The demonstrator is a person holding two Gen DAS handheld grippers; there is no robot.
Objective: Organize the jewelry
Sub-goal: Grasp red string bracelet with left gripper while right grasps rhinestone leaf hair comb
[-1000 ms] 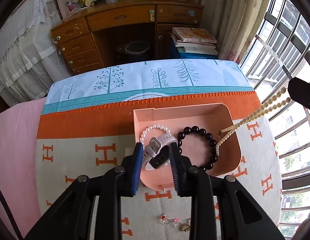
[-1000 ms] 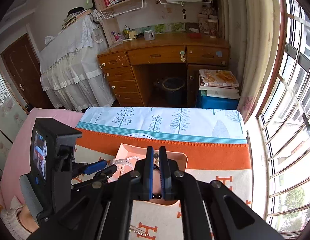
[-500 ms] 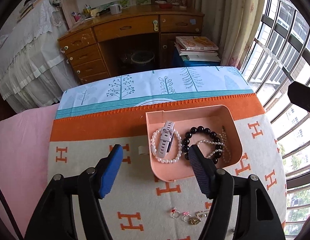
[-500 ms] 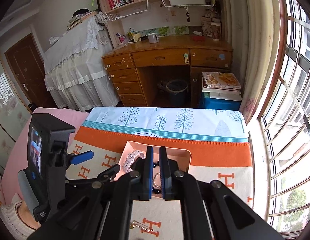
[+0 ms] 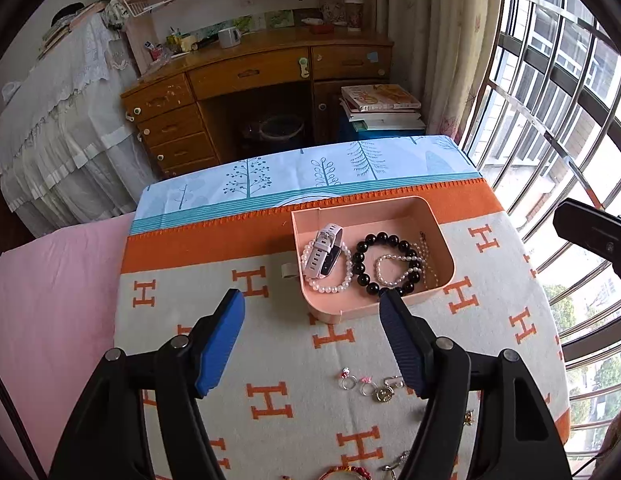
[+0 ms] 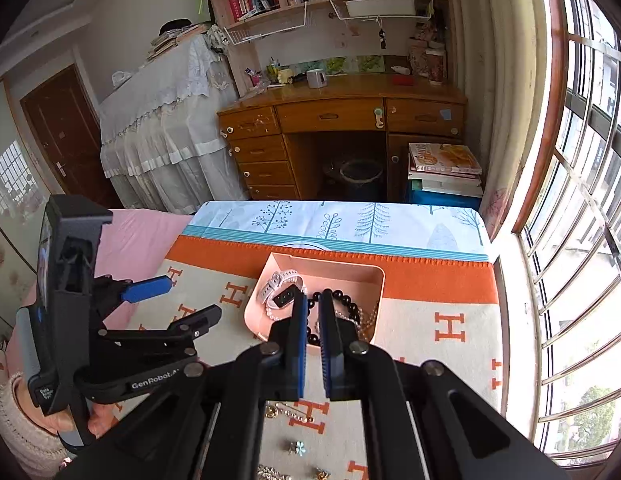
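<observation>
1. Left wrist view — left gripper (image 5: 312, 304) hovers above the blanket (image 5: 190, 320), jaws wide apart and holding nothing, aimed toward 12 o'clock. The pink tray (image 5: 442, 236) lies just beyond the fingertips, toward 1 o'clock.
2. In the tray: a white watch (image 5: 324, 254) lying across a pearl bracelet (image 5: 328, 280) at the 9 o'clock side, a black bead bracelet (image 5: 384, 260) in the middle, a pearl strand (image 5: 398, 266) coiled over it toward 3 o'clock.
3. Loose rings (image 5: 366, 384) sit on the blanket at 5 o'clock of the frame, close to the right fingertip and outside the tray. More pieces show at the 6 o'clock edge, too cut off to name.
4. Right wrist view — right gripper (image 6: 313, 320) is held level over the tray's near rim, jaws nearly together with a thin gap; nothing seen between them.
5. Small trinkets (image 6: 286, 410) lie under this gripper toward 6 o'clock.
6. Judgement: a drop-off looks done; the next step is another pick. That calls for pulling back toward 6 o'clock, lowering onto a ring, and a fine pinch.
</observation>
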